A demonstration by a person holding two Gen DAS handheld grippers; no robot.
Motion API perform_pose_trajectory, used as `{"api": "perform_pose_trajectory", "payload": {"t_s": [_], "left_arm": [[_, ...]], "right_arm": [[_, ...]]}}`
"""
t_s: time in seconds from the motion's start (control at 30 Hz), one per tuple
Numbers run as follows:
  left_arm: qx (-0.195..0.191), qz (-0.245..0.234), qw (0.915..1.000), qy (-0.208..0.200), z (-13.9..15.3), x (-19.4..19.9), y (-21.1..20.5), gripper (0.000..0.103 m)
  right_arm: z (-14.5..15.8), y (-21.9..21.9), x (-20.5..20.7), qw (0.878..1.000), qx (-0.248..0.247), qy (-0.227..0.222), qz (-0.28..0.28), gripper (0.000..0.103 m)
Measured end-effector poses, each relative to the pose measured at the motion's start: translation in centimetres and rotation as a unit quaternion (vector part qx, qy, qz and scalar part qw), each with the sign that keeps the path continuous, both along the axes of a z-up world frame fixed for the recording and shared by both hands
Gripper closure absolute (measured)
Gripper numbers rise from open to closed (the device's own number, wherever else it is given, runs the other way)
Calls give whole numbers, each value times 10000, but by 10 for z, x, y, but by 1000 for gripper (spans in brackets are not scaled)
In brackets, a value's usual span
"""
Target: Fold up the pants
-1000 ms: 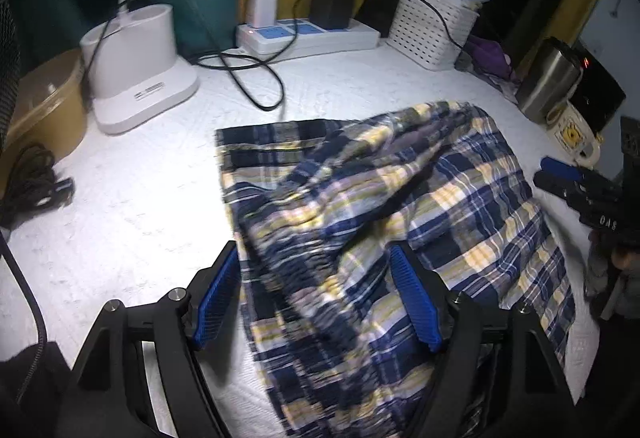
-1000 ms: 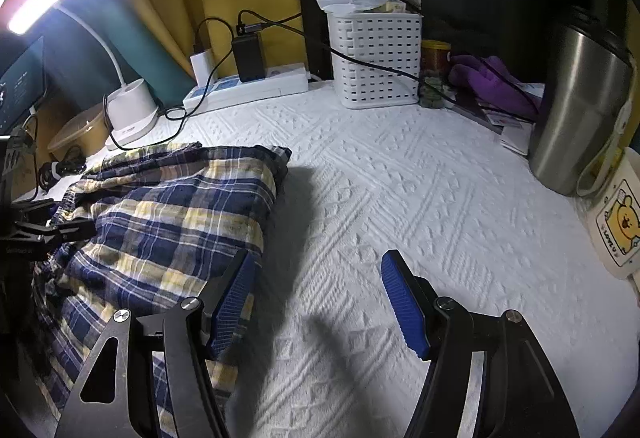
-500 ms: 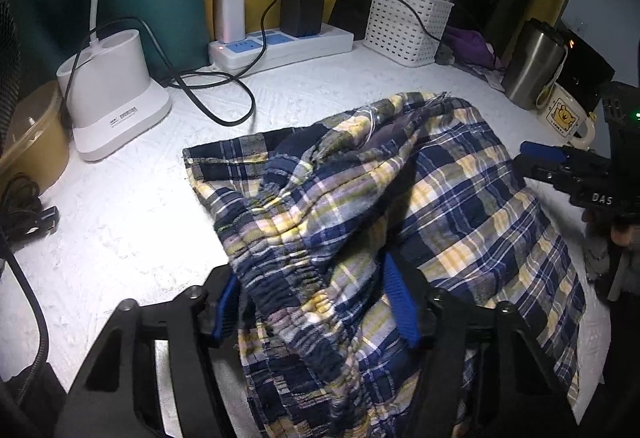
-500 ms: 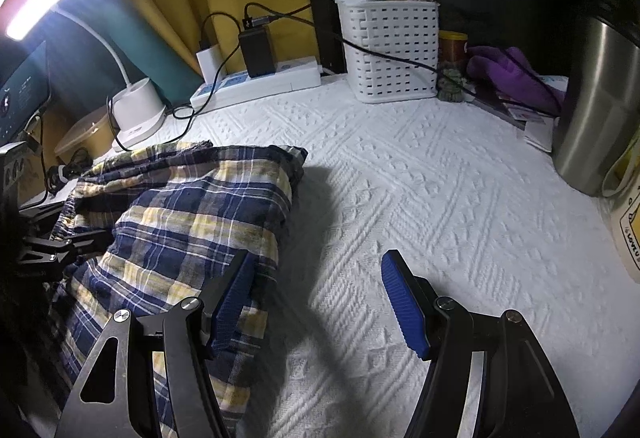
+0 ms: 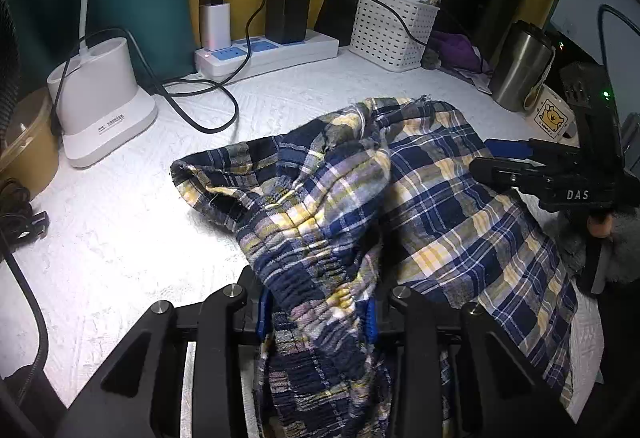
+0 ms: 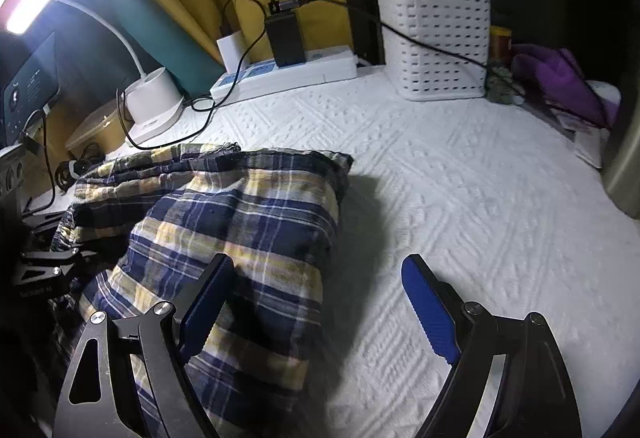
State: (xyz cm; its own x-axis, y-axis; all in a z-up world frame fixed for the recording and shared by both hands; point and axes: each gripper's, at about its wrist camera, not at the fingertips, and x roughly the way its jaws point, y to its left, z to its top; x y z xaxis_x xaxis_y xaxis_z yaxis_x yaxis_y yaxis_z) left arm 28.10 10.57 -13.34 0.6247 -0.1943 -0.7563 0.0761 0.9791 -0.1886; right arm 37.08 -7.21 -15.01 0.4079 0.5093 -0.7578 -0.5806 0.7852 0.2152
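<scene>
The blue, yellow and white plaid pants (image 5: pixel 440 198) lie partly folded on the white textured cloth (image 5: pixel 120 238). My left gripper (image 5: pixel 316 314) is shut on the bunched elastic waistband (image 5: pixel 316 270) and holds it lifted over the lower layer. My right gripper (image 6: pixel 316 302) is open; its left finger (image 6: pixel 208 298) rests over the pants' right edge (image 6: pixel 260 230) and its right finger (image 6: pixel 424 306) is over bare cloth. The right gripper also shows at the right of the left wrist view (image 5: pixel 560 174).
At the back stand a white lamp base (image 5: pixel 100 106), a power strip with chargers and cables (image 5: pixel 268 50), a white basket (image 5: pixel 392 26), a steel tumbler (image 5: pixel 520 66) and a mug (image 5: pixel 552 114). A tan bowl (image 5: pixel 24 142) sits far left.
My left gripper has closed on the waistband and lifted it forward over the pants. My right gripper has stayed open and shifted slightly onto the pants' edge.
</scene>
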Motion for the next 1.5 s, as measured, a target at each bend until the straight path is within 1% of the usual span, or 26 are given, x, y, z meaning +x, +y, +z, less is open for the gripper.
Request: {"api": "perform_pose_trajectory", "payload": {"t_s": [0.07, 0.17, 0.27, 0.33, 0.4, 0.47, 0.53, 0.57, 0.6, 0.63, 0.73, 0.83, 1.07, 1.3, 1.5], "left_arm": [[14, -9, 10000, -4, 0, 0, 0, 71], [5, 4, 10000, -12, 1, 0, 0, 72], [41, 3, 10000, -60, 4, -2, -1, 73], [80, 1, 9999, -113, 7, -4, -3, 73], [86, 3, 9999, -147, 11, -5, -3, 73], [55, 25, 9999, -142, 13, -5, -3, 74], [105, 50, 9998, -139, 16, -6, -4, 74], [119, 46, 9998, -161, 18, -7, -5, 74], [118, 39, 9997, -189, 21, -8, -6, 74], [133, 35, 9996, -233, 26, -10, -8, 74], [139, 2, 9993, -345, 38, -16, -12, 74], [243, -16, 9988, -428, 48, -23, -15, 74], [428, 25, 9964, -738, 75, -43, -25, 74], [617, 18, 9906, -1219, 107, -74, -40, 74], [746, 36, 9859, -1497, 126, -93, -49, 74]], "right_arm": [[0, 2, 4, 9998, 161, 86, -21, 16], [0, 10, 6, 9991, 319, 177, 228, 16], [-1, 22, 7, 9984, 335, 185, 422, 16], [-1, 32, 5, 9983, 221, 136, 527, 17], [-1, 42, -2, 9979, 26, -14, 643, 31], [1, 45, -8, 9975, -78, -159, 680, 53], [2, 44, -11, 9975, -85, -233, 663, 68], [4, 44, -12, 9975, -144, -306, 625, 73], [5, 44, -14, 9971, -209, -395, 611, 75], [7, 46, -19, 9962, -295, -555, 608, 79], [13, 46, -29, 9943, -393, -804, 585, 86], [22, 41, -40, 9932, -355, -955, 559, 88], [54, 20, -63, 9909, -69, -1281, 401, 89], [87, -2, -88, 9876, 249, -1510, 355, 89], [116, -14, -114, 9822, 372, -1817, 302, 89]]}}
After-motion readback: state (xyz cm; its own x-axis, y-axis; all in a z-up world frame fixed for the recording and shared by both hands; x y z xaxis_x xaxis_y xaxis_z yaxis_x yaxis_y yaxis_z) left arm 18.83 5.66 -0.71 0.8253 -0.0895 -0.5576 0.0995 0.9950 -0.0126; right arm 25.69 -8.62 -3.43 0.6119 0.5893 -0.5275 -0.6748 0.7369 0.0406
